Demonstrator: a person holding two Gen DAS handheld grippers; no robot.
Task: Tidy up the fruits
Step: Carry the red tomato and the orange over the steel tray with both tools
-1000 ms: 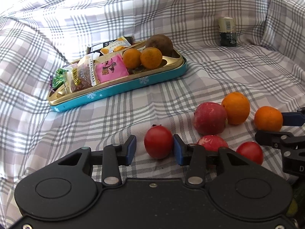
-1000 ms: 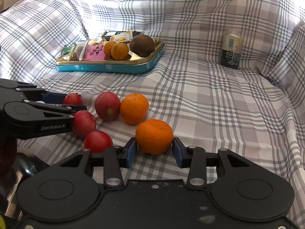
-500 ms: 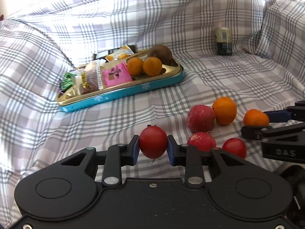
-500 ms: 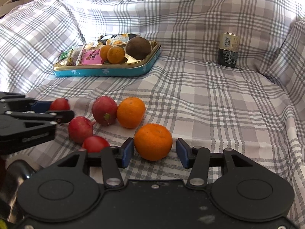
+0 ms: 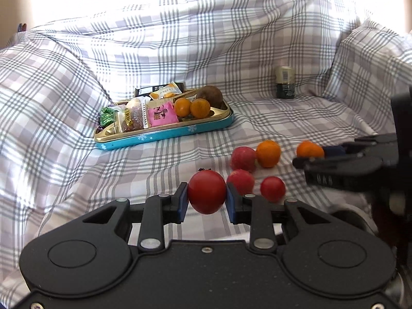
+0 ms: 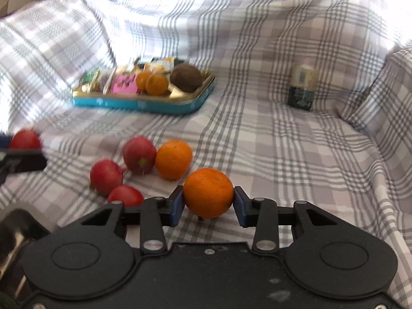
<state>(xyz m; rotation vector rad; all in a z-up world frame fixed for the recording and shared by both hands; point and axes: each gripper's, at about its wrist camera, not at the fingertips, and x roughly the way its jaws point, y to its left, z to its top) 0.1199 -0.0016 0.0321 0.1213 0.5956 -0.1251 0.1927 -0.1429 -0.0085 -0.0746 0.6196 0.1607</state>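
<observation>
On the plaid-covered sofa, loose fruit lies in a cluster between my two tools. My left hand-held gripper [image 5: 206,197] is clamped on a tomato [image 5: 206,191], blue pads on its two sides at the widest girth, so the round skin cannot roll out. The tomato appears clear of the cloth [image 5: 77,154].

My right hand-held gripper [image 6: 208,203] is closing around an orange [image 6: 208,196]. The pads stand at its sides, at or very near the skin; I judge the grip as just seating, not yet firm.

The tray [image 5: 164,135], a teal tin with a gold rim, sits well apart toward the sofa back. Snack packets fill its left part; two small oranges [image 5: 193,107] and a brown fruit [image 5: 209,96] occupy its right end. That grouping suggests fruit belongs at the right end.

Remaining on the cloth: two red apples [image 5: 243,158], a second orange [image 5: 268,153] touching one apple, and a smaller tomato [image 5: 272,188]. A can [image 5: 284,82] stands alone at the back.

Caution: a ripe tomato bruises under pressure; hold only firmly enough.
</observation>
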